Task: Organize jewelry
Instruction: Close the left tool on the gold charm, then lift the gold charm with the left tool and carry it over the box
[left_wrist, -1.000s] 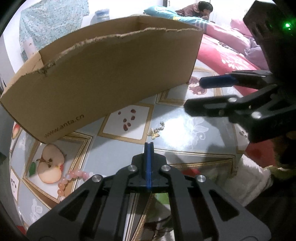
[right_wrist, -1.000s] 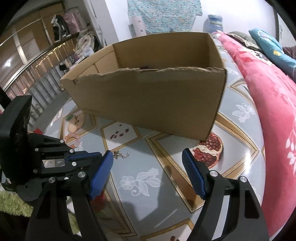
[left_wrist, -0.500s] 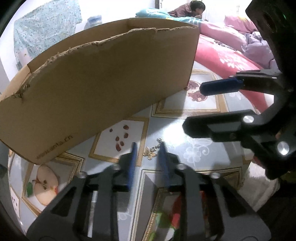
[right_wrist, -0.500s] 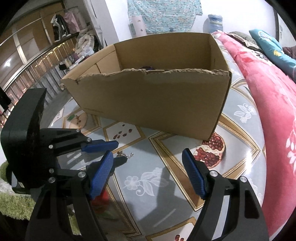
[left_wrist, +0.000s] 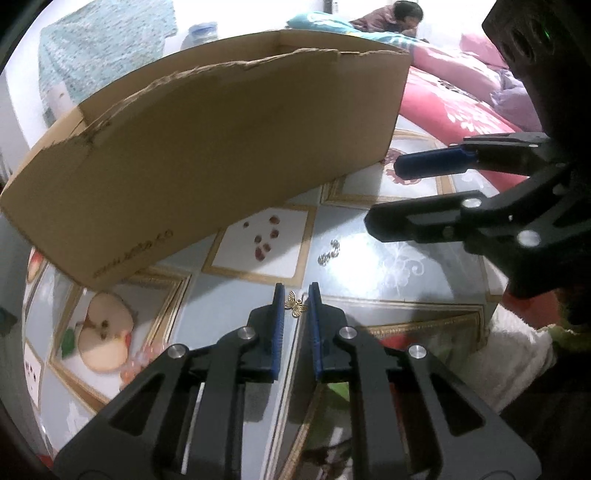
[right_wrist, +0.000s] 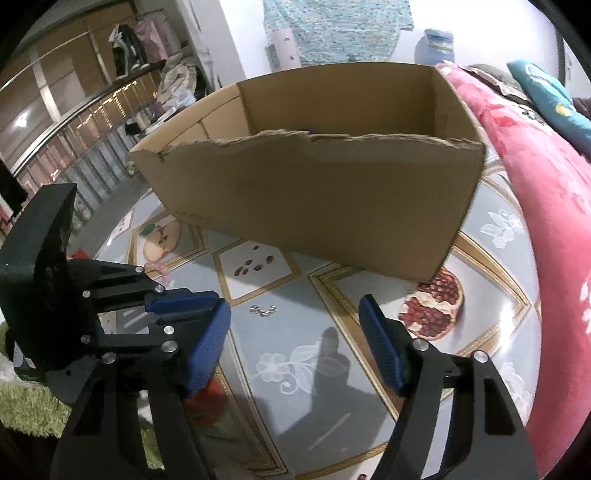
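- Left wrist cam: steep down, close over table (left_wrist: 369, 280), facing cardboard box (left_wrist: 221, 155).
- Right wrist cam: same tilt, facing box from the right.
- Shared: box, table, silver trinket (right_wrist: 263, 310).

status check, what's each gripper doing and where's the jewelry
Left gripper narrow around gold butterfly charm, grip unclear. Right gripper empty, jaws closing. Silver chain loose on table, nothing blocking.
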